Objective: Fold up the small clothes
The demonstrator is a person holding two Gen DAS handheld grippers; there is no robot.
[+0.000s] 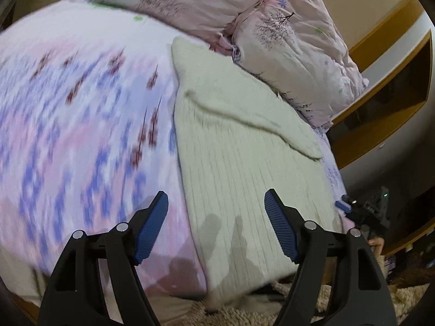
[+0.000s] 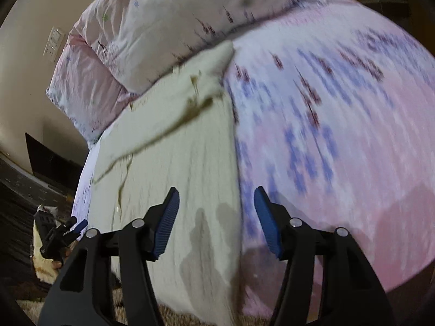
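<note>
A cream ribbed knit garment point(image 1: 239, 163) lies flat on the bed with a flap folded across its upper part. It also shows in the right wrist view point(image 2: 176, 146). My left gripper point(image 1: 216, 203) is open and empty above the garment's left edge, near its lower end. My right gripper point(image 2: 216, 199) is open and empty above the garment's right edge, near its lower end. The right gripper shows small at the garment's right side in the left wrist view point(image 1: 353, 209). The left gripper shows small at the garment's left side in the right wrist view point(image 2: 62, 233).
The bed has a pink and purple floral sheet point(image 1: 81, 135). A bunched pink quilt point(image 1: 293, 38) lies behind the garment, also in the right wrist view point(image 2: 141, 27). A beige shaggy rug point(image 1: 339, 298) lies below the bed's front edge. A wooden frame point(image 1: 380, 108) stands right.
</note>
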